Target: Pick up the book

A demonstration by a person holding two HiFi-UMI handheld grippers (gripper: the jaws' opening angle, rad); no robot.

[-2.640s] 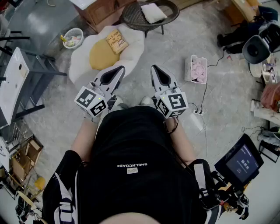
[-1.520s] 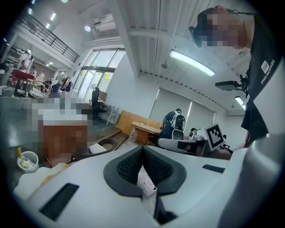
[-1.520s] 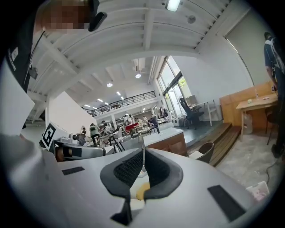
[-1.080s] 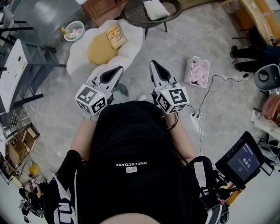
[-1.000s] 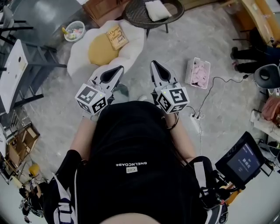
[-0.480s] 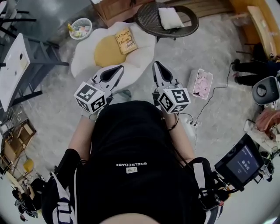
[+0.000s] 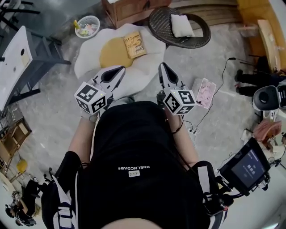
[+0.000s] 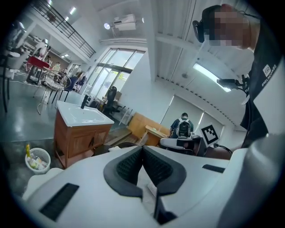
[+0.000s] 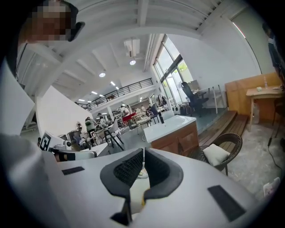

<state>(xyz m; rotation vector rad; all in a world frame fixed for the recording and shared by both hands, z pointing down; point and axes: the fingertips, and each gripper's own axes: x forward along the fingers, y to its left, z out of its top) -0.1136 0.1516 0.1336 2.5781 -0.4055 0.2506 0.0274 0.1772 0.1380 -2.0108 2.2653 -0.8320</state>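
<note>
Book [image 7: 134,44]: tan cover, face up, slightly skewed. It lies on the yellow centre of a white egg-shaped cushion [image 7: 147,56] on the floor, at the centre's right edge. Neither gripper touches it.

Head view, left to right:
- White table [image 7: 15,60] at the far left edge.
- Small white basket [image 7: 87,26] holding bits of rubbish, just beyond the cushion's upper left.
- Left gripper [image 7: 120,69]: over the cushion's near edge, pointing up-frame, book ahead and slightly to its right. In its own view the two black pads meet at the tip, nothing between them.
- Wooden cabinet [image 7: 129,8] behind the cushion, white sink top per the left gripper view.
- Right gripper [image 7: 161,65]: just off the cushion's right lobe, book ahead and to its left. Pads pressed together, nothing held.
- Wicker chair [image 7: 178,27] with a white pillow [image 7: 182,25] on the seat, right of the book.
- Clear box [image 7: 203,91] of pink items on the floor, right of the right gripper.
- Dark screen [image 7: 245,166], lower right.
</note>
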